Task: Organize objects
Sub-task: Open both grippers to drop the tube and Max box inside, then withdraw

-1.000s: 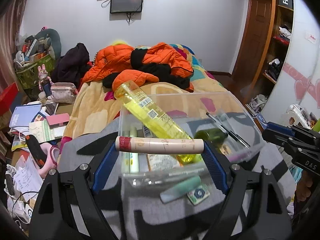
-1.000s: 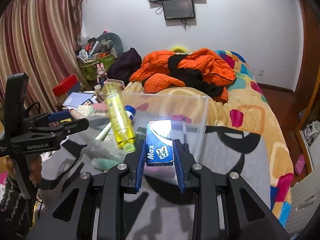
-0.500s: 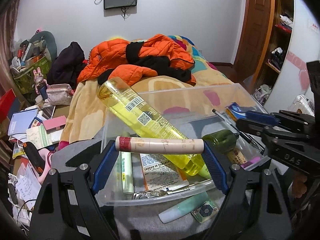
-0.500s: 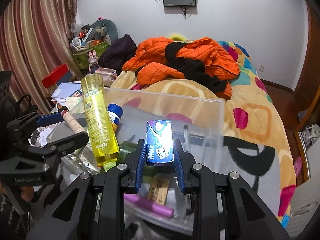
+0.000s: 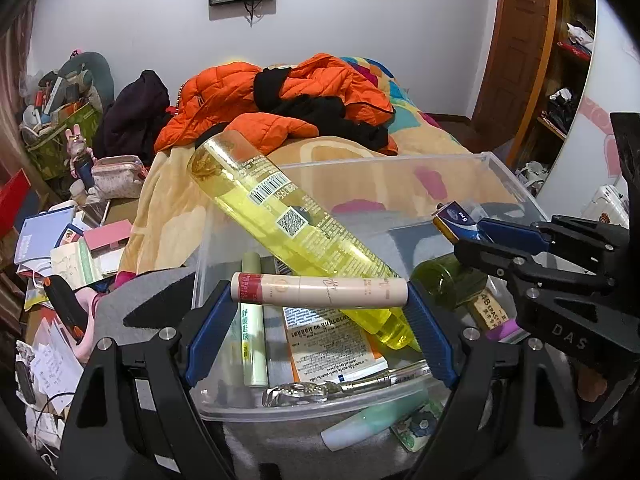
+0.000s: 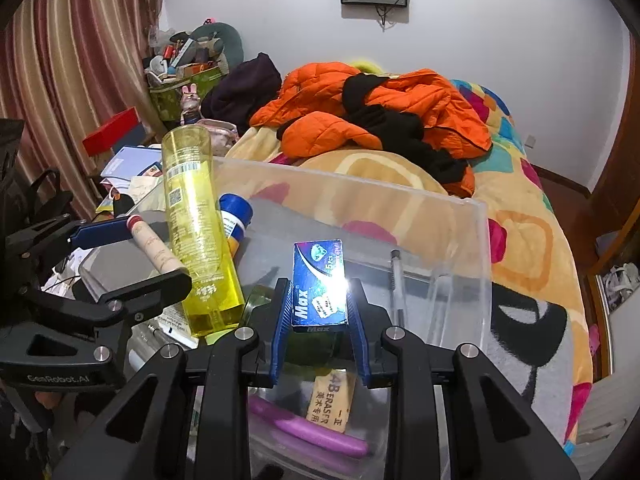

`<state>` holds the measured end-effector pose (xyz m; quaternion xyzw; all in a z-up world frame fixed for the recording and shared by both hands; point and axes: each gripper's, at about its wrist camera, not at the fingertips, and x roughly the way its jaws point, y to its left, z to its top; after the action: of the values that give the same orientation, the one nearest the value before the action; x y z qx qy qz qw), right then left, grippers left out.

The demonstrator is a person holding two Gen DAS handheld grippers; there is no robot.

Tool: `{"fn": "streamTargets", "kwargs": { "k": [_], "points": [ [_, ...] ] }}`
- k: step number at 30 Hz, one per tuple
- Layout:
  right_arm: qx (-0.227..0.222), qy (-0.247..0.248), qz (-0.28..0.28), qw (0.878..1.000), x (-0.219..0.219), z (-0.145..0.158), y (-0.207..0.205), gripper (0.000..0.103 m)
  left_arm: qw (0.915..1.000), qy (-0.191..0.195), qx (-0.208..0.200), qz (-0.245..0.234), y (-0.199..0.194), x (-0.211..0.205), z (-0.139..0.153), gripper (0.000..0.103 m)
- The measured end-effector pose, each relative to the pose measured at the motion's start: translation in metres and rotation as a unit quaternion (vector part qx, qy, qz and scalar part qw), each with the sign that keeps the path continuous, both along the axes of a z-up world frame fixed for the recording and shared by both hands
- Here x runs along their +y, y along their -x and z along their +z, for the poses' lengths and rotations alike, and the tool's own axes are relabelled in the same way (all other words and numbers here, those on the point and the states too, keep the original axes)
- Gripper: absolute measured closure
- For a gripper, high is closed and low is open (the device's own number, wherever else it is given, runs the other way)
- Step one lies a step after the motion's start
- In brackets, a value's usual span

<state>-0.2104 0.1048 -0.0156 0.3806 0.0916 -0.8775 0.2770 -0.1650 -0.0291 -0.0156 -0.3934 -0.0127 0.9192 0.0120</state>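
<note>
A clear plastic bin (image 5: 516, 184) (image 6: 460, 216) sits on the grey blanket at the bed's foot. My left gripper (image 5: 320, 294) is shut on a beige tube with a red cap (image 5: 320, 290), held crosswise above the bin's near side. My right gripper (image 6: 318, 308) is shut on a small blue box marked Max (image 6: 320, 284), also over the bin; it shows at the right of the left wrist view as the right gripper (image 5: 472, 232). A tall yellow bottle (image 5: 288, 232) (image 6: 196, 232) leans in the bin. Below lie a green tube (image 5: 252, 332), a pen (image 6: 396, 284), an eraser (image 6: 332, 396) and a purple item (image 6: 308, 428).
Orange and black jackets (image 5: 288, 96) are heaped on the colourful bedspread beyond the bin. Papers, boxes and a pouch (image 5: 116, 176) clutter the floor at the left. A mint tube (image 5: 372, 420) lies on the blanket just outside the bin. Wooden shelves (image 5: 560, 60) stand at the right.
Both grippers have come forward and lower, from short of the bin to over it, each keeping its grip. The bin's contents now show beneath them.
</note>
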Motion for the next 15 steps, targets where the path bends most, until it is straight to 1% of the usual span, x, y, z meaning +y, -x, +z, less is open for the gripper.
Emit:
{"fn": "streamTargets", "kwargs": {
  "k": [3,7,13,15],
  "points": [
    [-0.009,0.007,0.009,1.0,0.0,0.002,-0.002,0.078,1.0,0.0,0.002,-0.002,-0.001,0.001,0.001,0.018],
    [-0.004,0.01,0.012,1.0,0.001,0.007,-0.009,0.075,0.9999,0.009,0.012,-0.004,-0.007,0.003,0.006,0.018],
    [0.013,0.023,0.014,1.0,0.007,0.022,-0.03,0.068,0.9995,0.01,0.028,-0.01,-0.02,0.008,0.019,0.013],
    [0.019,0.026,0.013,0.999,0.01,0.027,-0.037,0.064,0.9993,0.011,0.035,-0.011,-0.026,0.009,0.024,0.012]
  ]
}}
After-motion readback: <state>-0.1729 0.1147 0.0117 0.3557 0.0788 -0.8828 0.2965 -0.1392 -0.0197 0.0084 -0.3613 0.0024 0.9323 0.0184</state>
